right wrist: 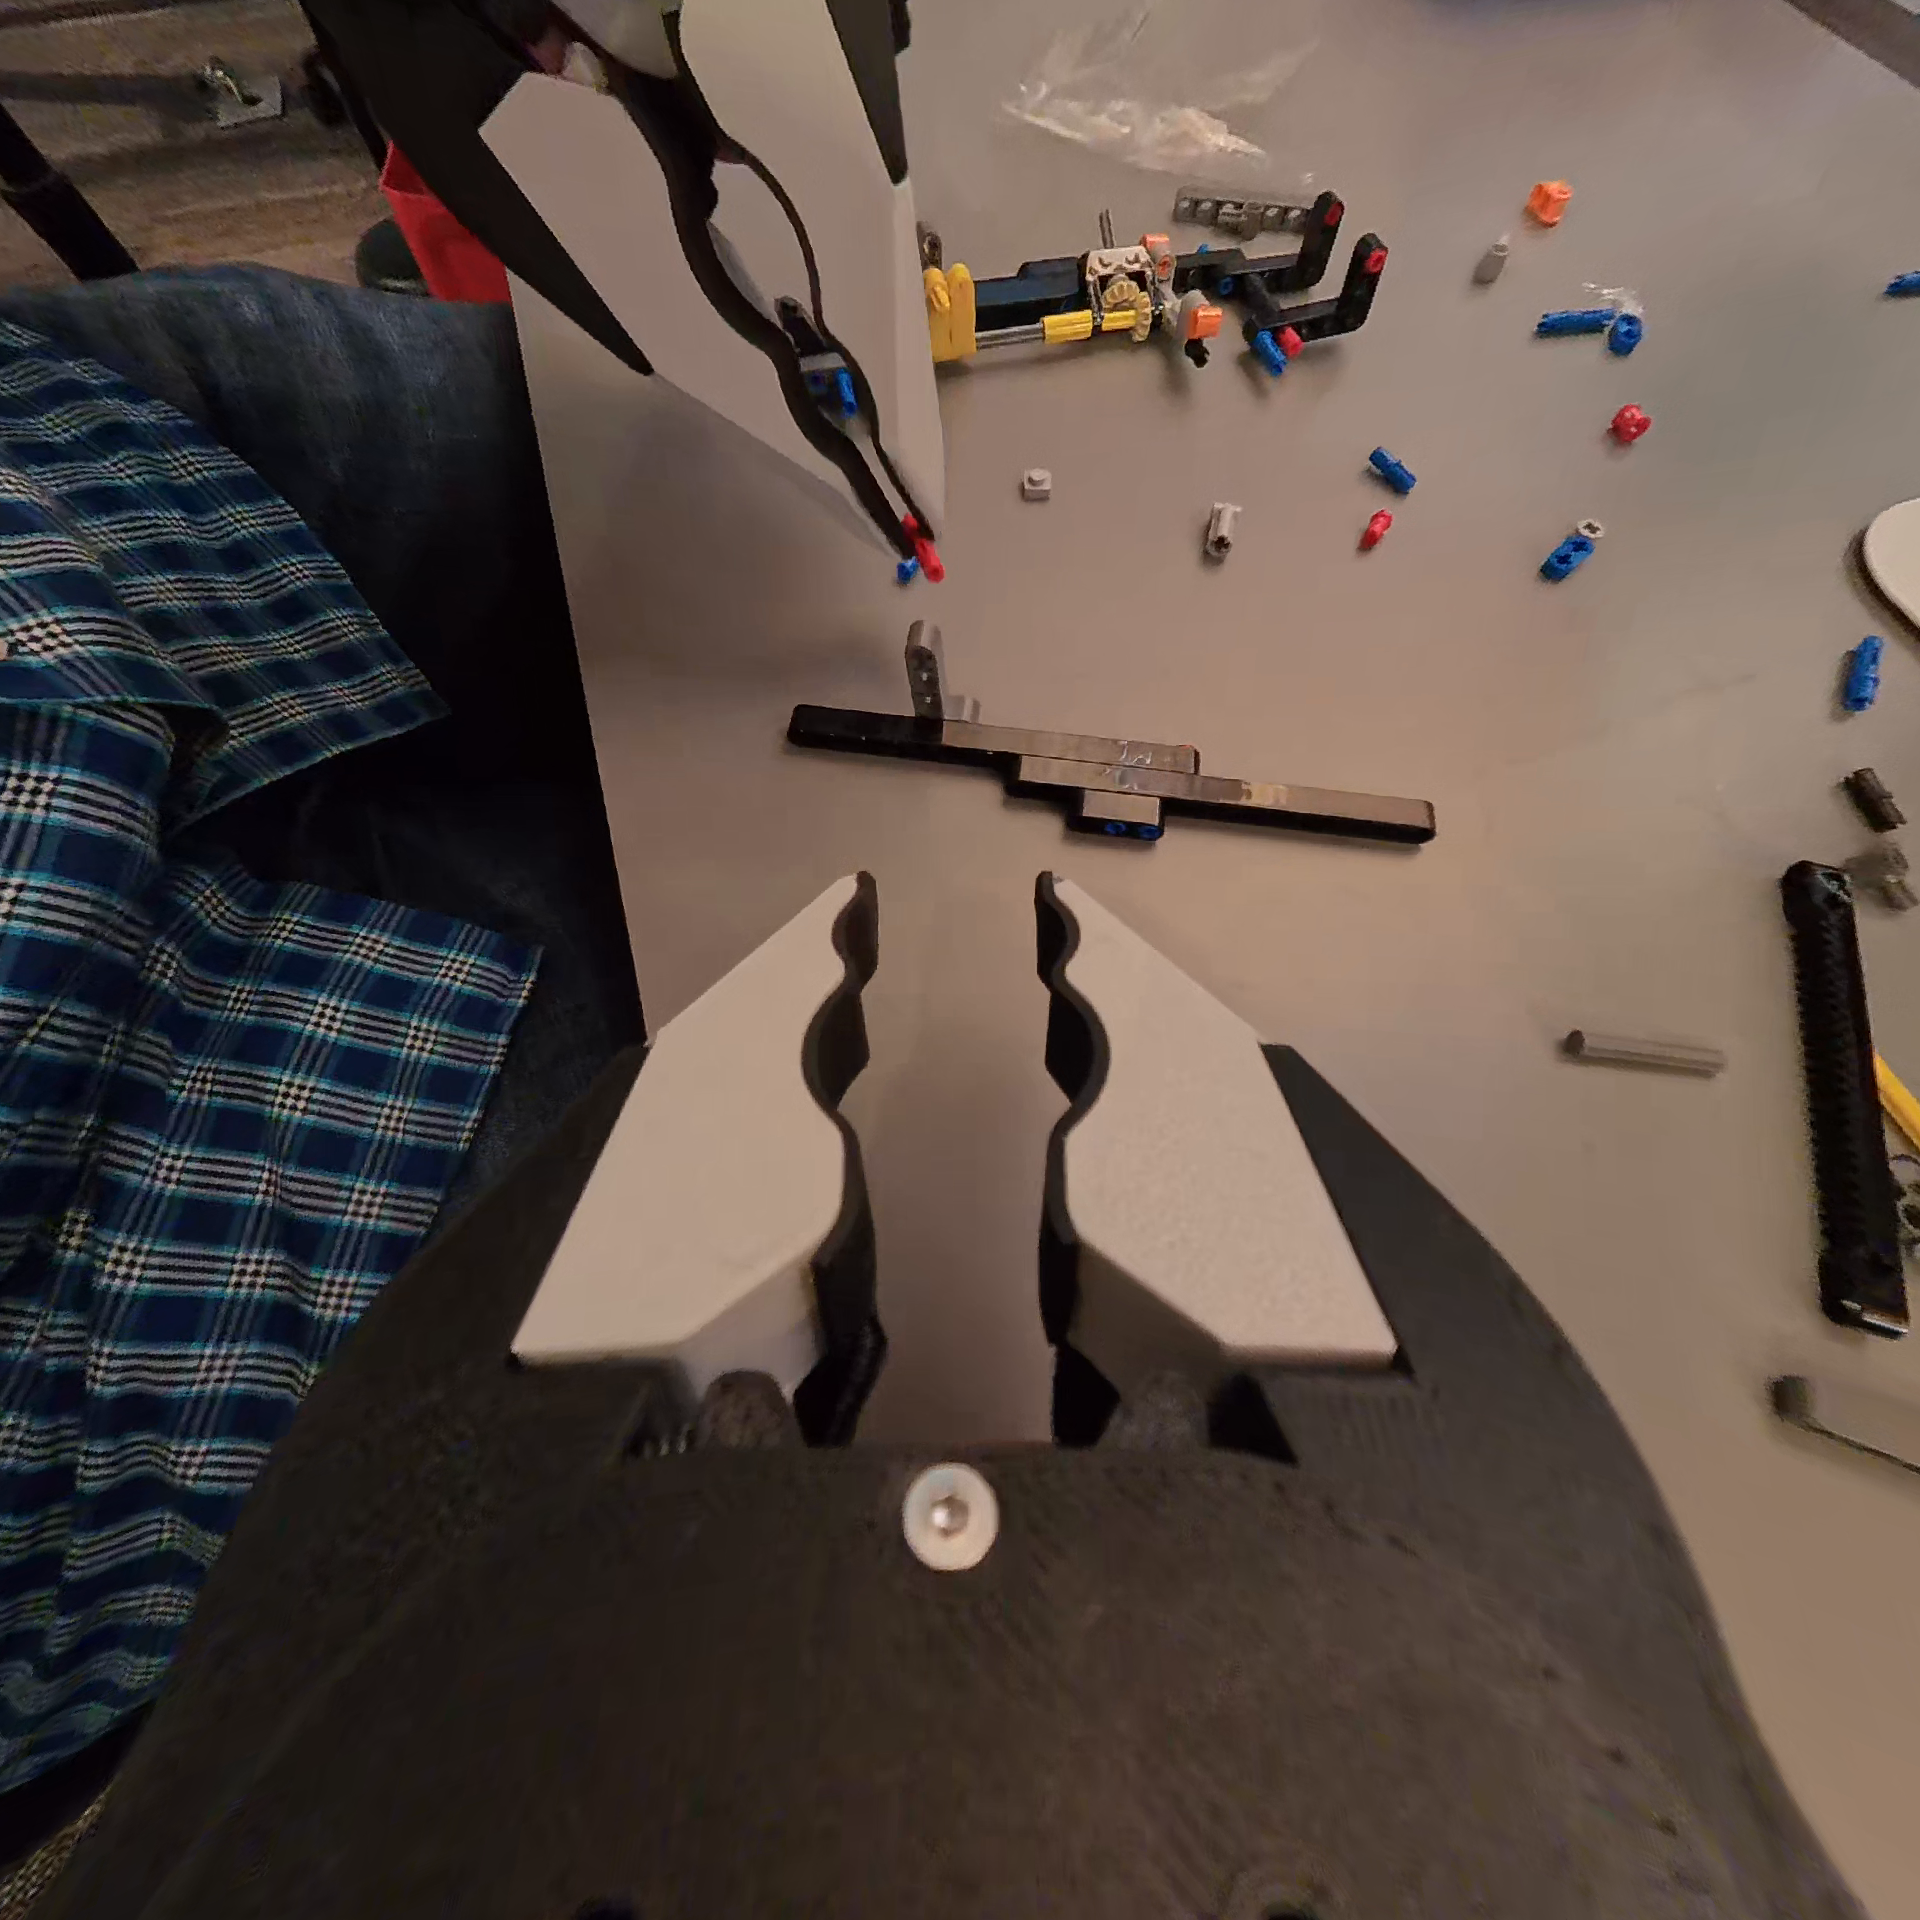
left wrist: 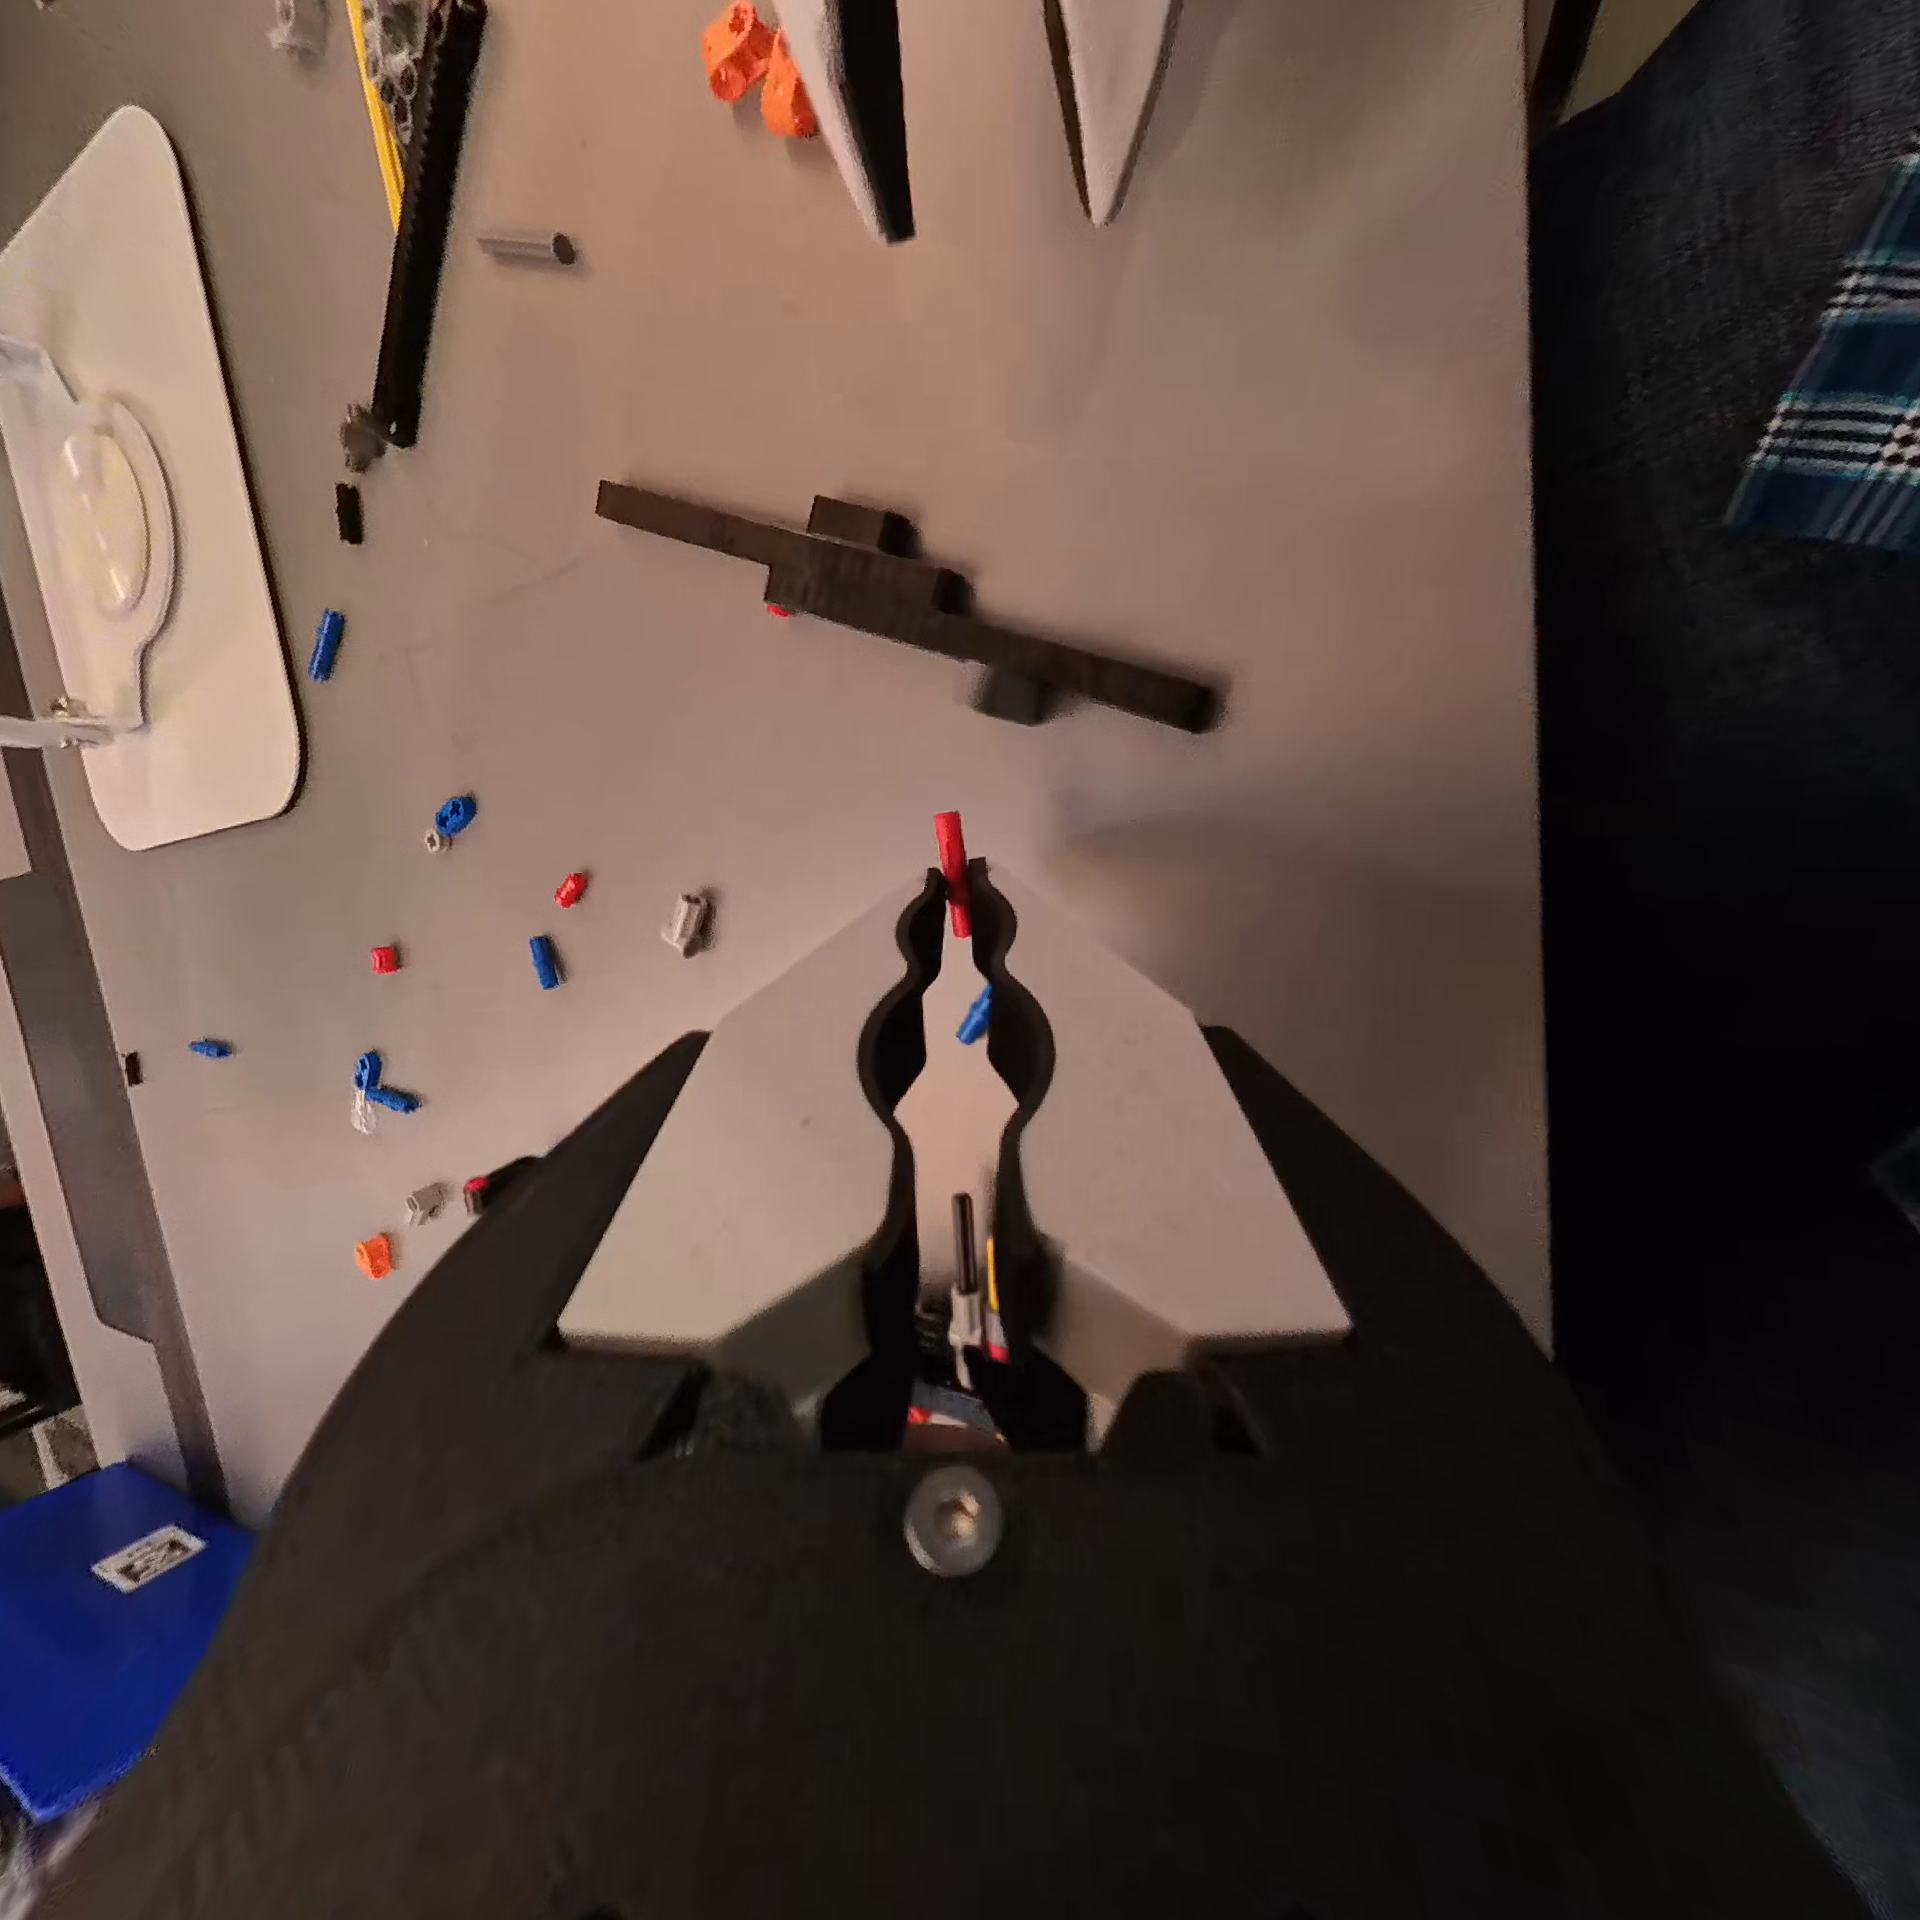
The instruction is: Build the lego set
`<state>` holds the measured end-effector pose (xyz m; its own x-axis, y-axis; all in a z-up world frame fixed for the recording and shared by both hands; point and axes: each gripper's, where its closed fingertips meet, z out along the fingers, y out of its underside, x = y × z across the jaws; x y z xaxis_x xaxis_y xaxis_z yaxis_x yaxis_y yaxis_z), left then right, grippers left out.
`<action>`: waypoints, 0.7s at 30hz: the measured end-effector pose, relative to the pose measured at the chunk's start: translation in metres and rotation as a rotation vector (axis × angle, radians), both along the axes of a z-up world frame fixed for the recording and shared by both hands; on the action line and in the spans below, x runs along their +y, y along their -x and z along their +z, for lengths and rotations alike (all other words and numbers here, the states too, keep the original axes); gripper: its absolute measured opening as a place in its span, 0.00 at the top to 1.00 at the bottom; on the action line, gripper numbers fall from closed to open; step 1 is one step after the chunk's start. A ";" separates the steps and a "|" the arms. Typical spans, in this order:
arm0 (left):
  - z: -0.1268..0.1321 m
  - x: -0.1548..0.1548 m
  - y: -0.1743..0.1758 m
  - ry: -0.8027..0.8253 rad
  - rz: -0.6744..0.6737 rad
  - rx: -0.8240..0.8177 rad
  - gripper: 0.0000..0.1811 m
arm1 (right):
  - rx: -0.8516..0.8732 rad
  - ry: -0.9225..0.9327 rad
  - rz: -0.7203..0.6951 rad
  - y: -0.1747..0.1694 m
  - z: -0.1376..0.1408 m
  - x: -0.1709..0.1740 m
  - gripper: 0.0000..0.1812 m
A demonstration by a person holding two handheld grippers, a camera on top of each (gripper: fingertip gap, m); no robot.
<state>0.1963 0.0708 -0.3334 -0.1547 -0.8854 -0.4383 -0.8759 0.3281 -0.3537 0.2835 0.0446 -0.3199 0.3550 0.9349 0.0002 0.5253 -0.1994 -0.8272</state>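
My left gripper (left wrist: 956, 881) is shut on a small red pin (left wrist: 950, 864) that sticks out past its tips. It hovers short of the black beam assembly (left wrist: 894, 603) lying on the grey table. In the right wrist view the left gripper (right wrist: 912, 535) comes down from the upper left with the red pin (right wrist: 927, 558) near a grey upright piece (right wrist: 924, 665) on the black beam assembly (right wrist: 1112, 769). My right gripper (right wrist: 956, 883) is open and empty, just in front of the beams. Its tips also show in the left wrist view (left wrist: 997, 213).
A partly built model (right wrist: 1143, 291) with yellow and gear parts lies at the back. Loose blue (right wrist: 1390, 470), red (right wrist: 1628, 423) and orange (left wrist: 753, 62) pieces are scattered around. A long black toothed strip (right wrist: 1839, 1101), a grey axle (right wrist: 1642, 1051), a white board (left wrist: 145, 468) and plaid cloth (right wrist: 208, 831) border the area. Some 10 cm of space lies between my two pairs of fingers. The grey axle (right wrist: 1642, 1051) is closer to my right gripper, around 15 cm from its tips; the left tips are 20 cm off. My left wrist view (left wrist: 529, 259) looks at it from another angle.
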 end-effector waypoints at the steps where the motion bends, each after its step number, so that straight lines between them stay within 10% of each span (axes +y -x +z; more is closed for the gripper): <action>1: -0.001 0.001 -0.001 0.001 -0.009 0.010 0.99 | -0.004 0.005 -0.001 0.001 -0.002 0.001 0.84; 21: -0.011 0.005 -0.010 0.002 -0.129 0.084 0.99 | -0.021 0.027 0.024 0.011 -0.011 0.005 0.81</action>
